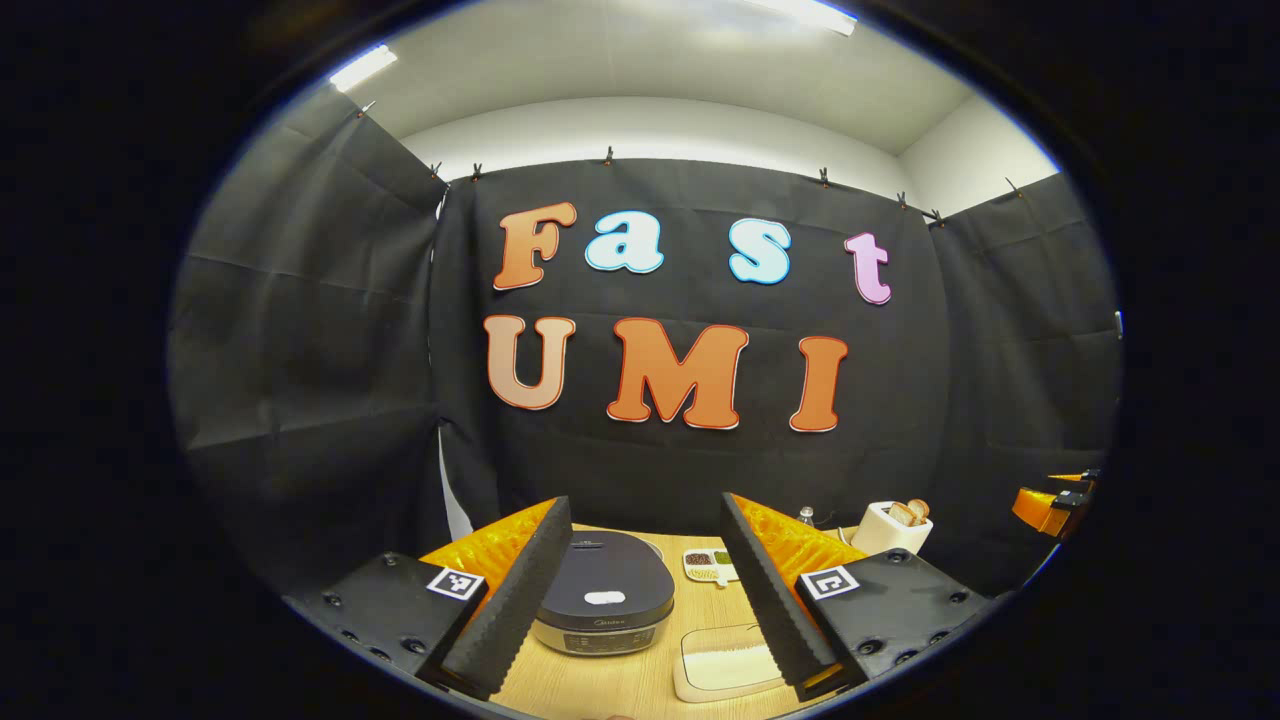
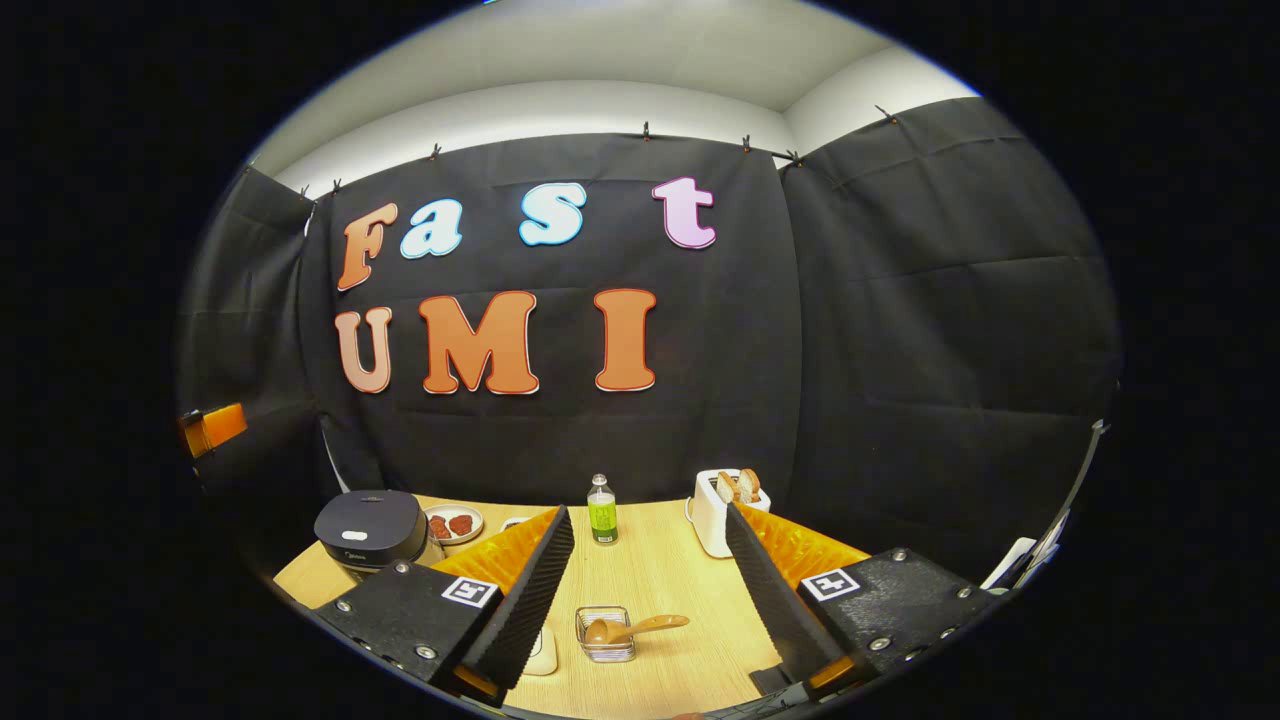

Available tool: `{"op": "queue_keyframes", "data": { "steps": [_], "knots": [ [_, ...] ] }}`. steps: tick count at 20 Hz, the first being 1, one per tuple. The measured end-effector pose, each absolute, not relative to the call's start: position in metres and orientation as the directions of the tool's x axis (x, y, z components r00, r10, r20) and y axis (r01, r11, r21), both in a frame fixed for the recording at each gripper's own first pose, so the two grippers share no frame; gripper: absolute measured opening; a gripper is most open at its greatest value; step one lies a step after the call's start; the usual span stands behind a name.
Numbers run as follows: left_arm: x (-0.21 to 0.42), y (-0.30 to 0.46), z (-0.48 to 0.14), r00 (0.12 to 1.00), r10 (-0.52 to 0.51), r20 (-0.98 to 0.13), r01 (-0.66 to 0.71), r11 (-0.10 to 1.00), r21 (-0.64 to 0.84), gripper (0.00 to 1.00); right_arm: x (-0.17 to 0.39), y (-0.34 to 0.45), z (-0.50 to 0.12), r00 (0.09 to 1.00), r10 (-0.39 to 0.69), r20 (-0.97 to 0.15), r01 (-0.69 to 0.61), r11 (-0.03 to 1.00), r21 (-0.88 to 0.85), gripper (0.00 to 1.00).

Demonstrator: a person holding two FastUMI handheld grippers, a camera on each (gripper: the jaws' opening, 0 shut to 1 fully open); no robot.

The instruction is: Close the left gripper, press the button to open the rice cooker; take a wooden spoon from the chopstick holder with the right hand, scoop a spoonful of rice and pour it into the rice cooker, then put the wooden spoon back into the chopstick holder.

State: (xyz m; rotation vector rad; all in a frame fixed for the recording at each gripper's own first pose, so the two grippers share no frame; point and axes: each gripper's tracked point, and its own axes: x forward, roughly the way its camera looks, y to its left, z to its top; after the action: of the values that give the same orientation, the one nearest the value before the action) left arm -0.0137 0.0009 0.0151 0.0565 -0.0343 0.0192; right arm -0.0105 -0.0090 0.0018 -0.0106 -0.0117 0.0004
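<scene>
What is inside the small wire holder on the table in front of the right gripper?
A wooden spoon lies in the holder, bowl inside and handle sticking out over the rim to the right. Whatever is under the bowl is hidden.

Booth enclosed by black cloth (image 1: 330,330) hung as walls on three sides, creased in horizontal folds and fastened along its top edge by small clips (image 1: 607,155). Above the cloth a white wall (image 1: 640,125) rises to a white ceiling (image 1: 620,50). Two strip lights are mounted on the ceiling, one at 10 o'clock (image 1: 362,66) and one at 1 o'clock (image 1: 800,12) in the left gripper view. A light wood-grain worktop (image 2: 660,570) stands against the rear cloth.
</scene>
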Motion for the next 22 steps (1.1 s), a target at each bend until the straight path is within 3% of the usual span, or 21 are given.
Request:
{"op": "queue_keyframes", "data": {
  "steps": [9,15,19,22],
  "knots": [
    [-0.019,0.010,0.014,0.999,0.033,0.025,-0.035,0.997,0.073,0.98,-0.015,-0.006,-0.002,1.000,0.007,0.007,-0.007,1.000,-0.013,0.95],
    [-0.017,0.010,0.017,1.000,0.000,0.022,-0.001,0.999,0.044,0.74,-0.012,-0.002,-0.001,1.000,0.012,0.013,-0.012,0.999,-0.032,0.95],
    [-0.016,0.007,0.010,1.000,-0.008,0.004,0.008,0.997,0.070,0.72,-0.010,0.002,-0.001,1.000,0.020,0.009,-0.020,0.999,-0.028,0.95],
    [-0.015,0.015,0.010,1.000,0.013,-0.003,-0.012,0.998,0.069,0.07,-0.007,0.002,-0.004,1.000,0.016,0.003,-0.016,0.999,-0.030,0.95]
  ]
}}
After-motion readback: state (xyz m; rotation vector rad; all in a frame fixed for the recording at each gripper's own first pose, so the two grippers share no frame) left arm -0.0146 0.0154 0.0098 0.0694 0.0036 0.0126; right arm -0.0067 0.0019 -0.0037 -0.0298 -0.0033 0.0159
